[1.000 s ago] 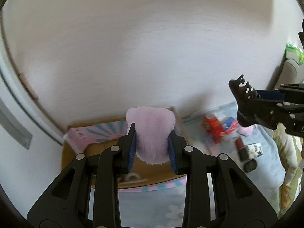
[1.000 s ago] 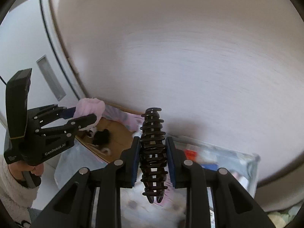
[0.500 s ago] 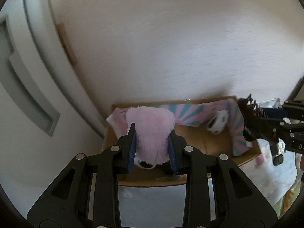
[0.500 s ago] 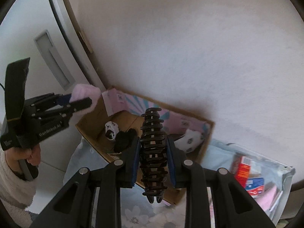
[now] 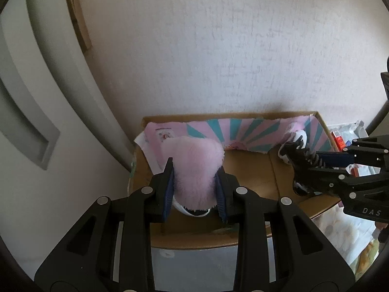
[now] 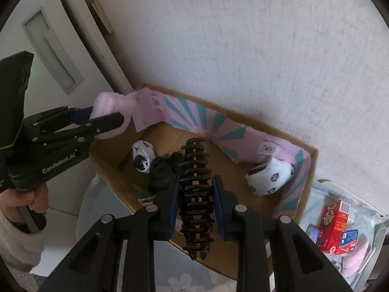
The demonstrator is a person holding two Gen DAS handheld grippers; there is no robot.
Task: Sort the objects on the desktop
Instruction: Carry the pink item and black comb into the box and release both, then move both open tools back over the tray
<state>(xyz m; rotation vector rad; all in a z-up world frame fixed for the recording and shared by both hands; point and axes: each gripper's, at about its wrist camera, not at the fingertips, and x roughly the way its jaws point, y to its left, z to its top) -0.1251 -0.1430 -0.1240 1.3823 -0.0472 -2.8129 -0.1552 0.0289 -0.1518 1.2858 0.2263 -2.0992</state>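
Both fingers pairs clamp loads, pink fluff [image 5: 194,170] left, half-hiding black claw clip [image 6: 195,194] right.

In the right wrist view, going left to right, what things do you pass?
Left gripper holding the pink fluffy item → small white sock ball → black fabric bundle → black hair claw in the right gripper → white patterned sock → red box.

Both grippers now sit closer over the cardboard box [image 6: 305,170] vs 1 s ago. Left gripper [image 5: 194,189] w/ pink fluffy item [image 5: 194,163] is above its left end; right gripper [image 6: 195,203] w/ black hair claw [image 6: 195,194] is over the middle.
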